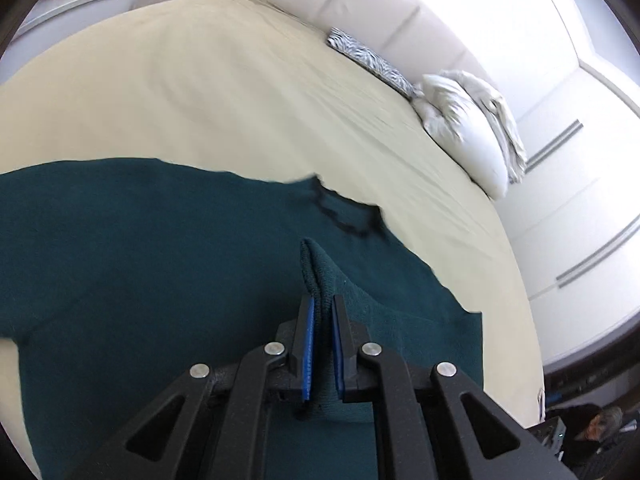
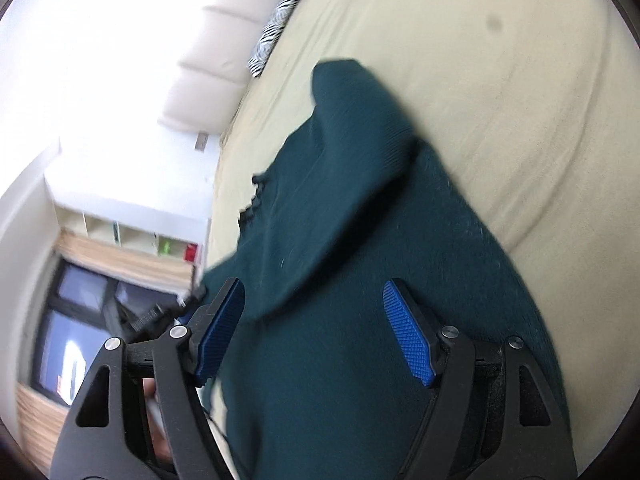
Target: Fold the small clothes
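Note:
A dark teal knit sweater lies spread on a cream bed sheet. My left gripper is shut on a raised fold of the sweater, which sticks up between the blue pads. In the right wrist view the same sweater lies under my right gripper, with one sleeve folded over the body. The right gripper is open and empty, its blue pads wide apart just above the fabric. A black trim shows at the neckline.
A white pillow and a zebra-print cushion lie at the bed's head by the padded white headboard. White wardrobe doors stand beside the bed. A shelf and a window are beyond the bed's edge.

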### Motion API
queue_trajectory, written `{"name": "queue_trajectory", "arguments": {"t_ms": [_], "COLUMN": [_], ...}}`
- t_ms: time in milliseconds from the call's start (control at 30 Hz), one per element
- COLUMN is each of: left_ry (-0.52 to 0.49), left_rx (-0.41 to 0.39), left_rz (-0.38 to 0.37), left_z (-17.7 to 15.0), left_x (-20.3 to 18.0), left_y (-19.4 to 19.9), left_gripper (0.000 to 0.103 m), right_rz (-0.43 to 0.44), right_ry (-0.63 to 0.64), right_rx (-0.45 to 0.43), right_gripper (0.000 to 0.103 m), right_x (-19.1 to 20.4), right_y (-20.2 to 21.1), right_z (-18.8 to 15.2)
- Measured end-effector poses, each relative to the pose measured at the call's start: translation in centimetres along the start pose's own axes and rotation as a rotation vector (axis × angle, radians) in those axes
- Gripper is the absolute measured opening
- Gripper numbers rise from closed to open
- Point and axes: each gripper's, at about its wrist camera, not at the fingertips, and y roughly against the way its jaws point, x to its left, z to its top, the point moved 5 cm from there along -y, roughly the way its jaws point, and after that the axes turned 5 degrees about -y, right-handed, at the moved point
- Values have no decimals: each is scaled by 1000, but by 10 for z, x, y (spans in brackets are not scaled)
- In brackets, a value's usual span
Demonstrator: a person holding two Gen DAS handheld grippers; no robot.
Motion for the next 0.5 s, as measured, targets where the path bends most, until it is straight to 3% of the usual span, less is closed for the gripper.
{"name": "queue_trajectory", "arguments": {"t_ms": [267,433,500], "left_ry": [46,85,90], "left_rx": [4,-14,-10], "left_rz": [34,68,65], "left_z": [-3,-3,-5], "left_x": [37,56,61], "left_y": [-22,-28,-30], "left_gripper": [9,7,5], "right_rz": [27,45,47], "right_ry": [-158,-202,-231], "right_rx": [-105,-274,-303], "right_gripper": [71,71,71], "right_x": [-7,-25,-40], "right_y": [-6,27,43], "right_z": [49,83,89]}}
